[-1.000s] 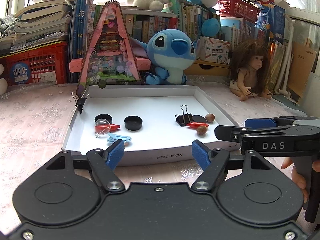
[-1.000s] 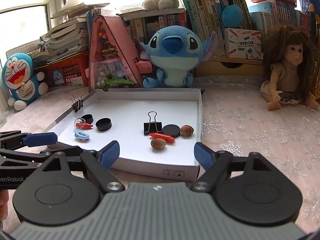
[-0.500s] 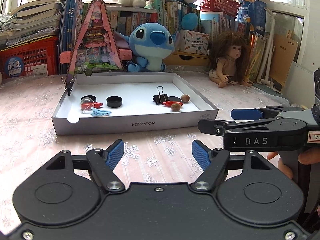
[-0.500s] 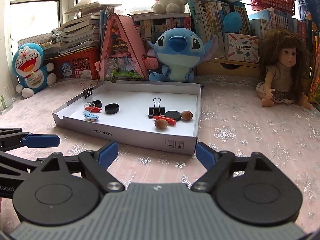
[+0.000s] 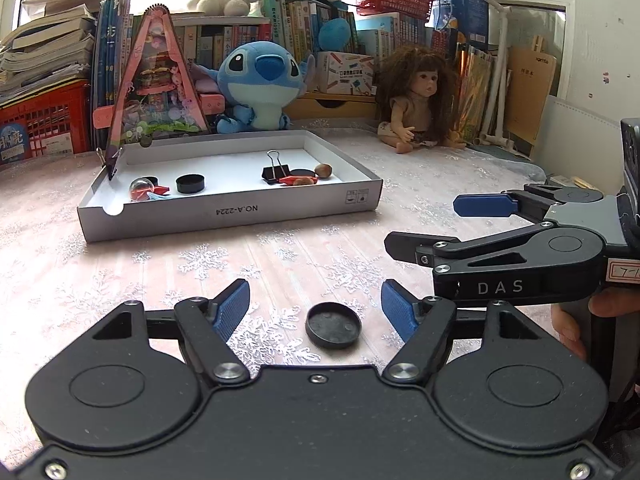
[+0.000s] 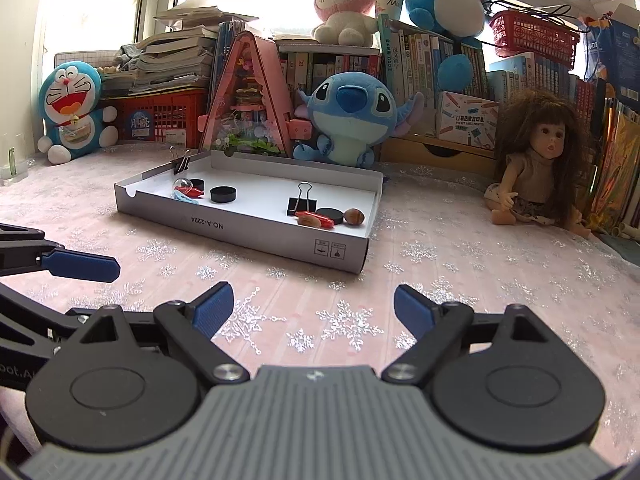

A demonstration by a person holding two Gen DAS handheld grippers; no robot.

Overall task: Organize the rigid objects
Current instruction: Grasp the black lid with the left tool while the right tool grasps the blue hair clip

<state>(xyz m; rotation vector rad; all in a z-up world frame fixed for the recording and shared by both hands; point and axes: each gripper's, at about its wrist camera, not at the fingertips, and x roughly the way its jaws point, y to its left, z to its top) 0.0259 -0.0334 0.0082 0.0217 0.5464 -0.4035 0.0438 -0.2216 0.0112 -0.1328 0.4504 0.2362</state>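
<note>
A white shallow box (image 5: pixel 224 213) (image 6: pixel 256 229) sits on the pink snowflake cloth. It holds a black binder clip (image 5: pixel 275 171) (image 6: pixel 302 203), black caps (image 5: pixel 190 183) (image 6: pixel 222 194), a clear ball (image 5: pixel 140 189), red pieces and nuts (image 6: pixel 354 216). A loose black cap (image 5: pixel 333 325) lies on the cloth between the fingers of my left gripper (image 5: pixel 315 307), which is open and empty. My right gripper (image 6: pixel 312 310) is open and empty over bare cloth; it also shows in the left wrist view (image 5: pixel 440 226).
A Stitch plush (image 6: pixel 350 116), a pink triangular toy house (image 6: pixel 248 100), a doll (image 6: pixel 536 160), a Doraemon plush (image 6: pixel 74 110), red crates and shelves of books stand behind the box. A binder clip (image 6: pixel 180 164) is clipped to the box's left rim.
Both grippers have pulled back from the box and lowered toward the cloth. The loose black cap has come into view between my left fingers.
</note>
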